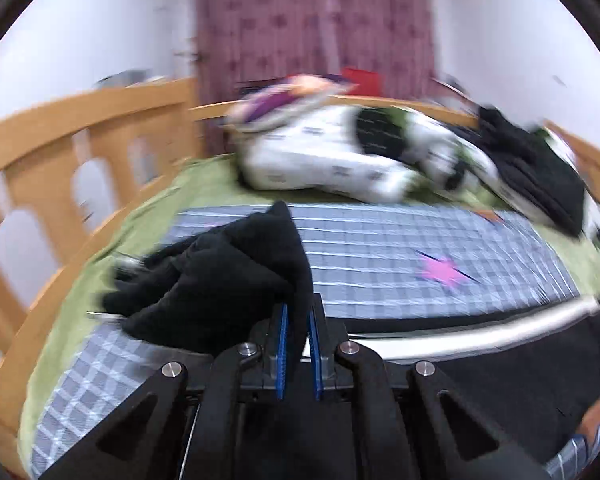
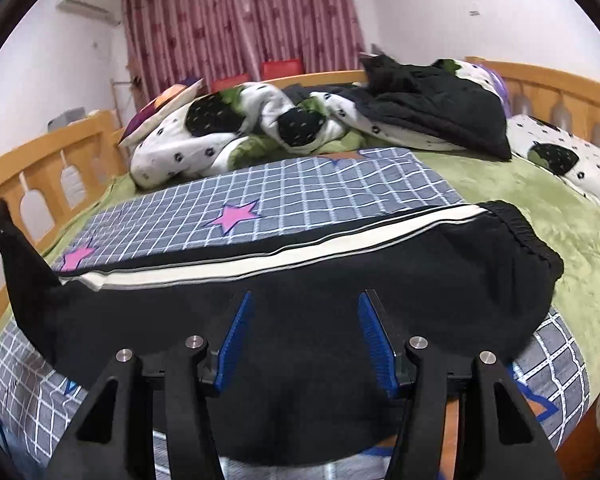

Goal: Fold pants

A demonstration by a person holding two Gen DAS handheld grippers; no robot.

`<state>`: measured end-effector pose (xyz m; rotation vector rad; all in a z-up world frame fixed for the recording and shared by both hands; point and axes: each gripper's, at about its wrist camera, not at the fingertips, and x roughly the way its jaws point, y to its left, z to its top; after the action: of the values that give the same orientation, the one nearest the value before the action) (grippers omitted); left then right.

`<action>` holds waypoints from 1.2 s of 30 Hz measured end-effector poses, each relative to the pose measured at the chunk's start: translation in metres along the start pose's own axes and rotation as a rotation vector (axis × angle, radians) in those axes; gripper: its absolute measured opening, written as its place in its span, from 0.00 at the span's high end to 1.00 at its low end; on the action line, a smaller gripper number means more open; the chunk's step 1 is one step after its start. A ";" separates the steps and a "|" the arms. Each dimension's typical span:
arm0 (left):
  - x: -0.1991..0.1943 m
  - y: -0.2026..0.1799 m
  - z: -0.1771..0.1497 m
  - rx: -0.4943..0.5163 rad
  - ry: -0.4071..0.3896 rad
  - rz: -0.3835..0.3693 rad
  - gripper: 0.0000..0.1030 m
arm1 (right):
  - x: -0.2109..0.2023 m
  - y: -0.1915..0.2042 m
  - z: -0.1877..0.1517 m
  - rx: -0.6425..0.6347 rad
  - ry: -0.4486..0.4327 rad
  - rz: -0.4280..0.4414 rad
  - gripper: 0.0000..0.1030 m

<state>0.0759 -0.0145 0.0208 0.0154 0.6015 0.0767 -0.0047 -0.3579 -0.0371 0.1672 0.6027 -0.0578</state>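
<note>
Black pants (image 2: pixel 340 280) with a white side stripe (image 2: pixel 260 256) lie across the checked sheet (image 2: pixel 300 188), with the waistband (image 2: pixel 532 240) at the right. My right gripper (image 2: pixel 306 300) is open, just above the black cloth near its front edge, holding nothing. My left gripper (image 1: pixel 298 312) is shut on the leg end of the pants (image 1: pixel 228 280) and holds that bunched black cloth lifted above the sheet. The lifted leg end shows at the far left in the right wrist view (image 2: pixel 16 240). The left wrist view is blurred.
A rumpled white and black quilt (image 2: pixel 236 128) and a black garment (image 2: pixel 432 108) lie at the back of the bed. A pillow (image 2: pixel 568 160) is at the right. Wooden rails (image 2: pixel 40 160) run around the bed. The green blanket (image 2: pixel 520 184) shows beside the sheet.
</note>
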 end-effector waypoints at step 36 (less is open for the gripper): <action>0.013 0.045 -0.040 0.149 0.077 -0.034 0.34 | 0.001 0.137 0.009 -0.336 0.067 0.222 0.43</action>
<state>0.0604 0.0307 -0.0180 0.1475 0.6831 -0.0003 0.0151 -0.2243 -0.0112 -0.0913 0.6487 0.2641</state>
